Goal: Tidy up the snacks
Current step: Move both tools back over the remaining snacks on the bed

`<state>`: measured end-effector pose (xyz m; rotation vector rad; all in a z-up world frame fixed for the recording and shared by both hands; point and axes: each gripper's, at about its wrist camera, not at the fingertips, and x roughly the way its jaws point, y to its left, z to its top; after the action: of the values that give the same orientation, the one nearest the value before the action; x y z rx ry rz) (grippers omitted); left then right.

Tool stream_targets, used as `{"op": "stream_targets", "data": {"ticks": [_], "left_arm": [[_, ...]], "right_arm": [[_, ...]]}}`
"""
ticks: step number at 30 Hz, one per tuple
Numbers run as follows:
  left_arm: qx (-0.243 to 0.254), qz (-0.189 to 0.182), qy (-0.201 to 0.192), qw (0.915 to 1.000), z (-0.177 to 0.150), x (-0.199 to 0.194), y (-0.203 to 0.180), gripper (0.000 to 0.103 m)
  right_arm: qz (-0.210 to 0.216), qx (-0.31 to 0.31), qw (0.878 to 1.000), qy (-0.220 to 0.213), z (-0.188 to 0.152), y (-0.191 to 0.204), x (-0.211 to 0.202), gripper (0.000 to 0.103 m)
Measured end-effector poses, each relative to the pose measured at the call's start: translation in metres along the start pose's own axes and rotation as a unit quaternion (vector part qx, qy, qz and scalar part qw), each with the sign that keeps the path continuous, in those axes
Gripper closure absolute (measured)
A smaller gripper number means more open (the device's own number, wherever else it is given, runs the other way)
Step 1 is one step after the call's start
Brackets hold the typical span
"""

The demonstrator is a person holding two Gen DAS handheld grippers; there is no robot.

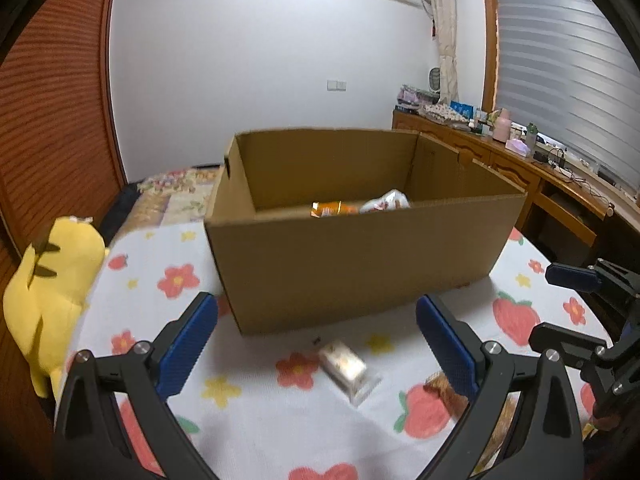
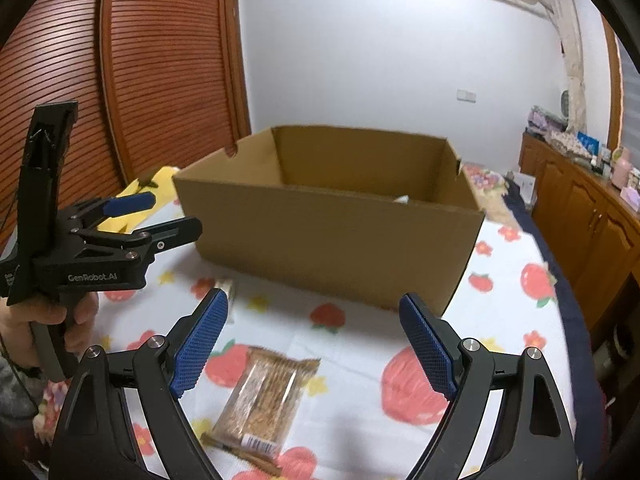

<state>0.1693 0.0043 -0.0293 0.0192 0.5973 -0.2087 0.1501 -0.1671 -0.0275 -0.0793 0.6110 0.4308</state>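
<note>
We hover right tongs (image 2: 314, 344) wide open, empty, over brown snack bar (image 2: 262, 400); bar's long axis runs toward box (image 2: 332, 232); left tongs (image 1: 316, 344) open, empty.

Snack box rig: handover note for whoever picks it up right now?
Left tool: open, empty, over the small white snack pack on the cloth in front of the cardboard box.
Right tool: open, empty, over the brown bar pack.
Done: an orange pack and a white pack lie in the box.
Left: grip both packs on the cloth and drop them in the box.
</note>
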Motion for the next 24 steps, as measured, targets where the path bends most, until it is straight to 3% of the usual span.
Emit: {"op": "stream_targets", "data": {"ticks": [5, 16, 24], "left_arm": [[-0.014, 0.002, 0.021, 0.9997, -0.016, 0.004, 0.007, 0.003], [-0.030, 0.006, 0.048, 0.9984, -0.034, 0.014, 0.016, 0.003], [-0.030, -0.001, 0.064, 0.9975, -0.037, 0.020, 0.013, 0.005]], "right_arm": [[0.012, -0.001, 0.999, 0.029, -0.013, 0.008, 0.013, 0.014], [0.018, -0.013, 0.995, 0.102, -0.042, 0.026, 0.043, 0.028], [0.017, -0.030, 0.990, 0.136, -0.045, 0.029, 0.048, 0.052]]}}
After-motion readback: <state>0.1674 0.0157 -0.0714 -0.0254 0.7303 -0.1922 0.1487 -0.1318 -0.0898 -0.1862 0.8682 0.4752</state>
